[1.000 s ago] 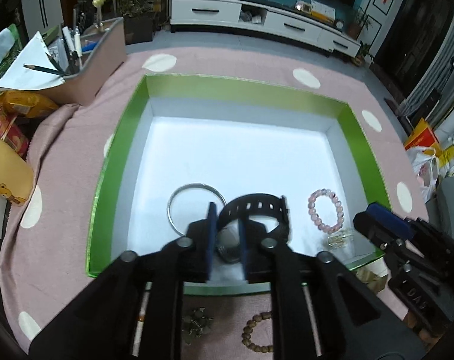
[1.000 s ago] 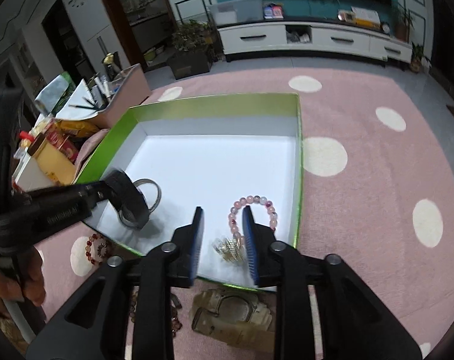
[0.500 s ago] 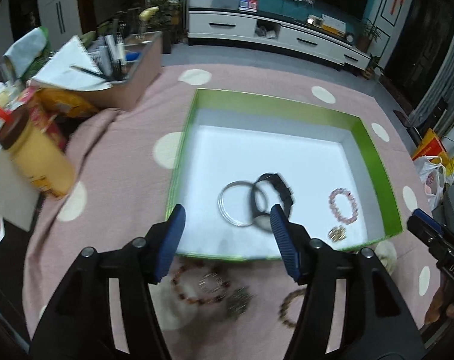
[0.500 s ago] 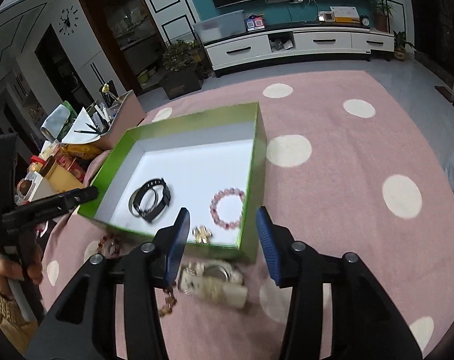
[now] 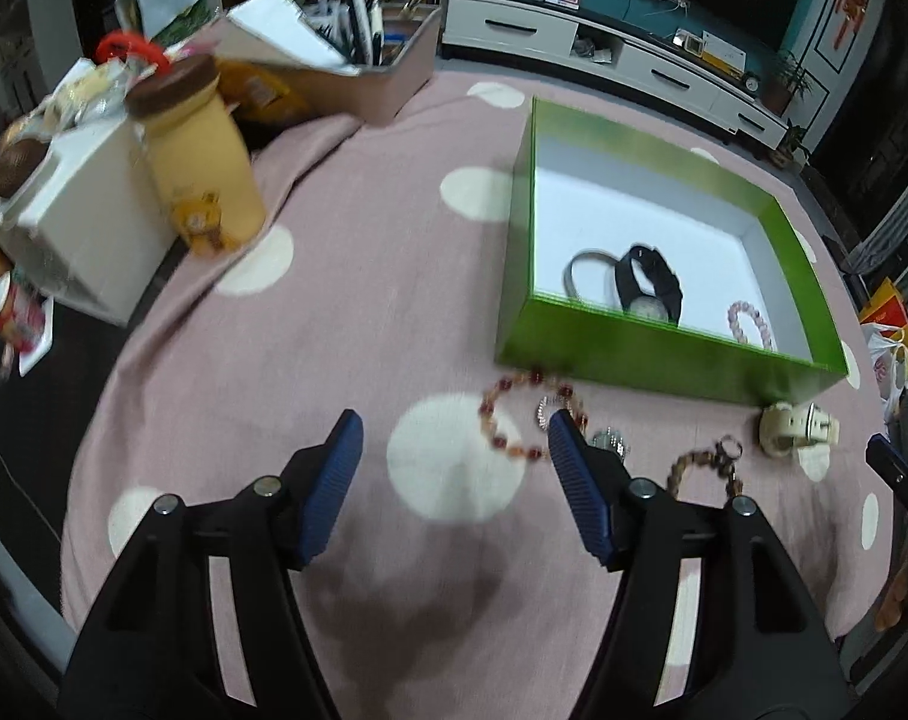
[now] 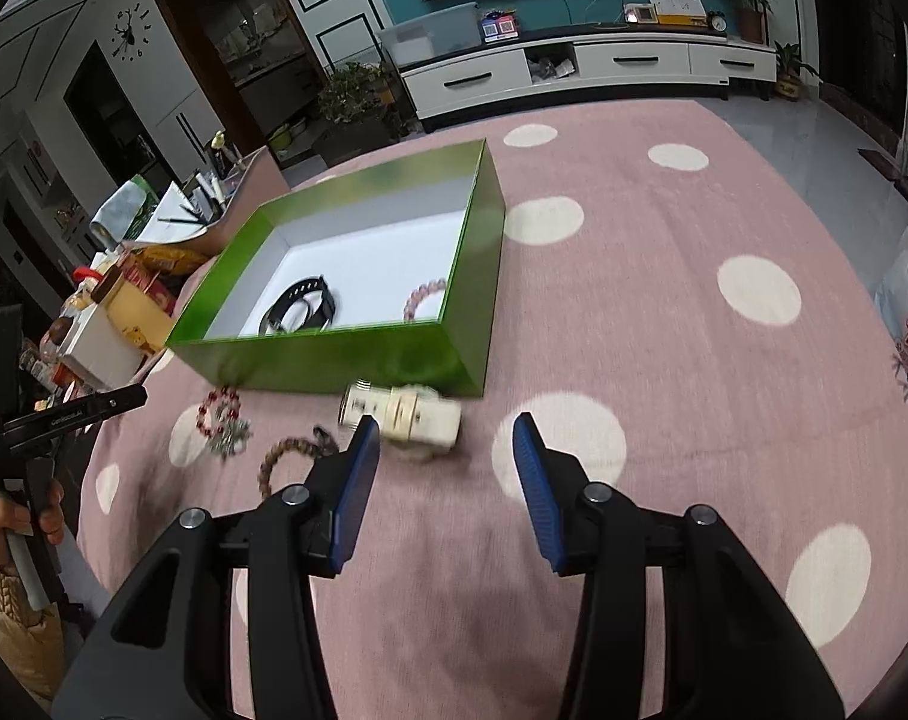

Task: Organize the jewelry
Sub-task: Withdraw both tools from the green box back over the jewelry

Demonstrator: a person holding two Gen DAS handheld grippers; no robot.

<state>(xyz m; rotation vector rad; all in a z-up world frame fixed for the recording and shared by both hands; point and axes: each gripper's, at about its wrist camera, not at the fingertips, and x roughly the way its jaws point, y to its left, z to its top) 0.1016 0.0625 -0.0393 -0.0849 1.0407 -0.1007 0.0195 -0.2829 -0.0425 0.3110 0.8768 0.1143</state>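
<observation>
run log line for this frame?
left gripper: jaws open, empty | right gripper: jaws open, empty | green cardboard box: black watch inside

Left wrist camera looks steeply down along its fingers at the pink cloth (image 5: pixel 358 312), box (image 5: pixel 652 348) up right, clutter far left. Right wrist camera tilts down less, box (image 6: pixel 346 354) up left, TV wall beyond. Both views share the box, the loose bracelets and the cream watch (image 5: pixel 799 427) (image 6: pixel 403 414).

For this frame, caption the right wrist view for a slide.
Open right gripper over cream watch, in front of green box holding black watch.
</observation>
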